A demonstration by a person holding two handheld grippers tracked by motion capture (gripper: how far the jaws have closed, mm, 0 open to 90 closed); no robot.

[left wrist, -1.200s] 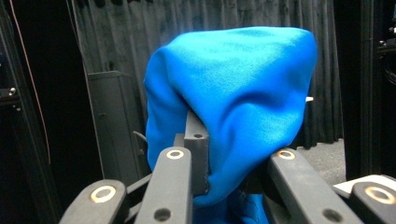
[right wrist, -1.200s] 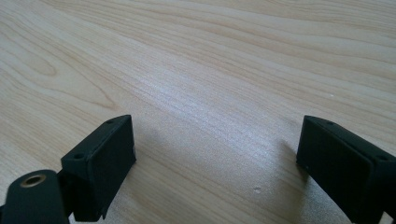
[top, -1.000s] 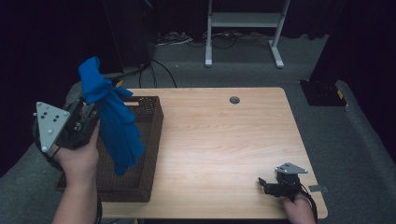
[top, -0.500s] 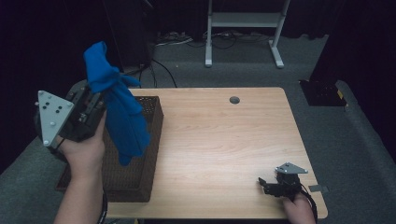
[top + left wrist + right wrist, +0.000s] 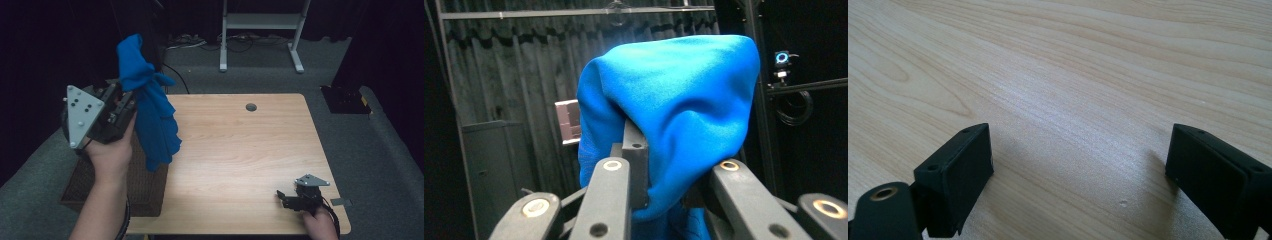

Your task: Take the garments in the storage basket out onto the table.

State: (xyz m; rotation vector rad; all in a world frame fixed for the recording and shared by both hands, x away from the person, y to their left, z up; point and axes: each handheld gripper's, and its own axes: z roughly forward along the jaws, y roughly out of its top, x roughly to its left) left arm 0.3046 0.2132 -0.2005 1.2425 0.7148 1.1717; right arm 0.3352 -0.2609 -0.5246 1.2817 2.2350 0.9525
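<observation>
While the blue cloth (image 5: pixel 150 107) hangs from your left gripper (image 5: pixel 125 107) above the left edge of the table (image 5: pixel 240 145), you look to be midway through carrying it out of the dark mesh basket (image 5: pixel 142 182) toward the bare wood. The jaws are clenched on a fold of the fabric: in the left gripper view the blue cloth (image 5: pixel 674 110) bulges over and between the left gripper (image 5: pixel 664 185) tips, so the grip sits near the upper end of the piece. Above the pinch a short peak of fabric stands up; below it the rest drops in soft, loose folds, its lowest corner level with the basket's near rim and just inside the table's left edge. It looks like a thick, matte, fleece-like material, evenly blue, with nothing printed on it that you could make out. The next move, as I judge it, calls for swinging the load rightward over the open tabletop and lowering it until the tail settles before you let go, keeping the hem clear of the basket wall. Your right gripper (image 5: pixel 295 197) rests on the table near the front right corner, its jaws spread wide with only wood grain between them (image 5: pixel 1078 165), ready to help spread the cloth.
</observation>
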